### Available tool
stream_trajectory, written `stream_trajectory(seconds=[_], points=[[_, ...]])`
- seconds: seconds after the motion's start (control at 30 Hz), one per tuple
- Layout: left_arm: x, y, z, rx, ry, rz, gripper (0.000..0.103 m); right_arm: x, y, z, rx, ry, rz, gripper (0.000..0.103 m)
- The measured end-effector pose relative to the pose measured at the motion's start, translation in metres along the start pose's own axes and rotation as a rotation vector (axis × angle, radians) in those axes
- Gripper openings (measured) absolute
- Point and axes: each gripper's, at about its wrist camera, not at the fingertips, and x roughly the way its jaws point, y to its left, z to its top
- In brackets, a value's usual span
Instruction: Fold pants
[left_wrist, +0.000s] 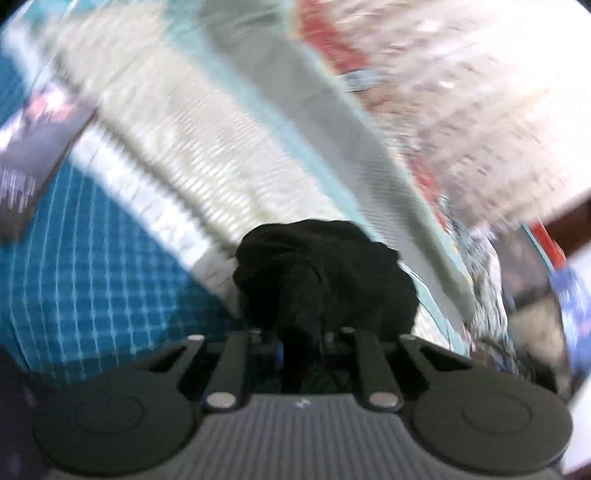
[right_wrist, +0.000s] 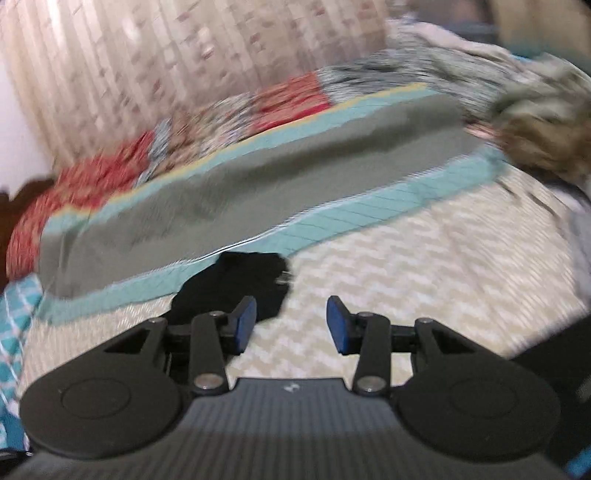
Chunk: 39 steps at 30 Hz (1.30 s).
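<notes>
- Left gripper (left_wrist: 299, 341): fingers clamped on a bunch of black cloth (left_wrist: 325, 273), which bulges just ahead of them.
- Right gripper (right_wrist: 291, 325): fingers (right_wrist: 245, 325) partly apart, nothing between them.
- Grey pants (right_wrist: 258, 184) lie flat on the bed (right_wrist: 424, 258), well beyond the right fingers; black cloth sits just ahead of the left one.

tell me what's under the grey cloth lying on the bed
The grey cloth lies on a bedspread; its teal band shows along both long edges. What lies beneath the cloth's middle is covered.
</notes>
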Motion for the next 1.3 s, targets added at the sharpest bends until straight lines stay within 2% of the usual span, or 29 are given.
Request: stream_trajectory(seconds=[0.07, 0.1, 0.23, 0.3, 0.33, 0.4, 0.47, 0.53, 0.57, 0.6, 0.63, 0.7, 0.87, 0.97, 1.07, 1.17, 1.23, 1.3], points=[[-0.012, -0.007, -0.004, 0.069, -0.007, -0.030, 0.013, 0.034, 0.022, 0.014, -0.053, 0.041, 0.015, 0.047], [-0.015, -0.010, -0.004, 0.082, -0.009, -0.030, 0.013, 0.049, 0.027, 0.020, -0.064, 0.061, 0.013, 0.052], [-0.025, 0.000, -0.007, 0.054, 0.005, -0.008, 0.013, 0.121, 0.051, 0.026, -0.061, 0.159, -0.020, 0.056], [-0.028, 0.006, -0.012, 0.040, 0.014, 0.004, 0.013, 0.151, 0.064, 0.021, -0.032, 0.212, -0.010, 0.058], [-0.032, 0.007, -0.014, 0.039, 0.012, 0.010, 0.013, 0.168, 0.070, 0.020, -0.026, 0.248, -0.002, 0.061], [-0.043, 0.009, -0.018, 0.044, 0.009, 0.013, 0.013, 0.192, 0.084, 0.014, -0.056, 0.298, -0.026, 0.076], [-0.047, 0.007, -0.022, 0.063, 0.012, 0.016, 0.013, 0.213, 0.093, 0.007, -0.064, 0.319, -0.098, 0.077], [-0.052, 0.003, -0.028, 0.094, 0.016, 0.019, 0.013, 0.230, 0.094, -0.001, -0.045, 0.360, -0.119, 0.075], [-0.053, 0.002, -0.030, 0.102, 0.017, 0.020, 0.013, 0.230, 0.098, -0.004, -0.077, 0.336, -0.142, 0.062], [-0.053, 0.001, -0.031, 0.106, 0.019, 0.021, 0.013, 0.228, 0.104, -0.004, -0.138, 0.316, -0.135, 0.018], [-0.052, 0.001, -0.031, 0.106, 0.020, 0.022, 0.013, 0.222, 0.109, -0.002, -0.162, 0.321, -0.101, 0.011], [-0.050, -0.001, -0.028, 0.110, 0.018, 0.024, 0.013, 0.200, 0.107, 0.011, -0.133, 0.262, -0.066, 0.009], [-0.054, -0.009, -0.015, 0.151, -0.023, 0.015, 0.013, 0.087, 0.060, 0.068, 0.035, -0.035, 0.052, 0.009], [-0.059, -0.014, -0.015, 0.171, -0.038, 0.005, 0.013, 0.005, 0.013, 0.083, 0.126, -0.231, 0.052, 0.009], [-0.059, -0.016, -0.019, 0.188, -0.025, -0.008, 0.013, -0.070, -0.046, 0.070, 0.200, -0.361, -0.044, 0.009], [-0.056, -0.022, -0.025, 0.214, 0.009, -0.033, 0.014, -0.112, -0.096, 0.038, 0.276, -0.404, -0.188, 0.009], [-0.051, -0.030, -0.032, 0.261, 0.049, -0.036, 0.014, -0.124, -0.125, 0.009, 0.332, -0.364, -0.266, 0.009], [-0.041, -0.041, -0.043, 0.343, 0.118, -0.001, 0.014, -0.125, -0.150, -0.024, 0.387, -0.258, -0.361, 0.010]])
